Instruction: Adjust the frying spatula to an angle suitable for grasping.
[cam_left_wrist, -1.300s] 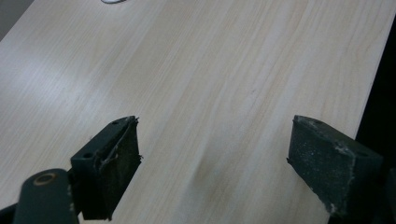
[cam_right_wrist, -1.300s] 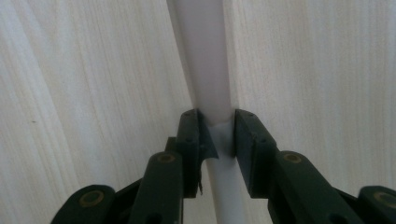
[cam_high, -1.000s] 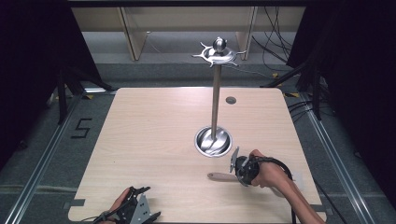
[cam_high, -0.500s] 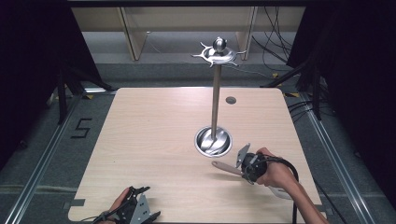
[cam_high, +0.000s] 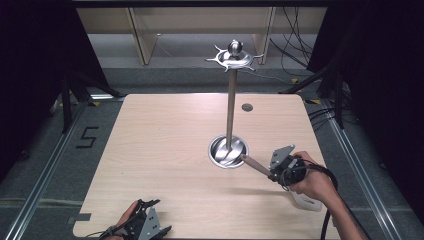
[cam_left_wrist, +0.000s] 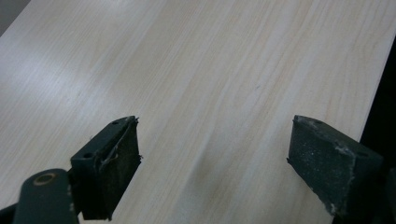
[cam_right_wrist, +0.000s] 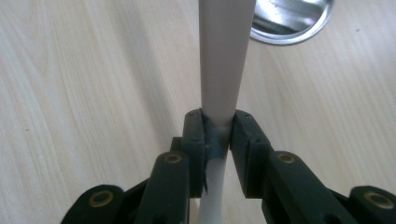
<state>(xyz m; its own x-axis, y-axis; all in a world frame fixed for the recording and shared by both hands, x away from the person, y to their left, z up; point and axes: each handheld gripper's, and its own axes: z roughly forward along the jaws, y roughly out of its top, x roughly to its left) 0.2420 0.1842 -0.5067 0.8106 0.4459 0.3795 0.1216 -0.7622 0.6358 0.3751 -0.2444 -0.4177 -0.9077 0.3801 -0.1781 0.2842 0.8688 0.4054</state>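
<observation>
My right gripper (cam_high: 274, 176) sat in the lower right of the high view, just off the stand's round base (cam_high: 228, 151), with the grey plate tilted up on top of it and my right hand (cam_high: 311, 183) wrapped behind. Its jaws were pressed in on a pale utensil (cam_high: 256, 165), whose wooden handle ran up and to the left from the jaws until its tip lay at the rim of the base (touching it or just above it, I could not tell). A white end of the same utensil stuck out below my hand, toward the lower right of that frame. In the right gripper view the handle (cam_right_wrist: 225, 56) rose straight up the middle of the frame from between the two black jaws, which gripped it at its narrow white neck, and the shiny base (cam_right_wrist: 292, 21) showed at the upper right.

The stand was a thin metal pole (cam_high: 230, 107) upright in the middle of the high view, with a spiked ring and ball top (cam_high: 234, 56) near the upper centre.

My left gripper (cam_high: 145, 226) rested at the bottom left of the high view, at the near edge of the table (cam_high: 165, 145), with my left hand (cam_high: 125, 222) on it. In the left gripper view its jaws stood wide apart with nothing between them, only bare light wood (cam_left_wrist: 205, 93) beyond.
</observation>
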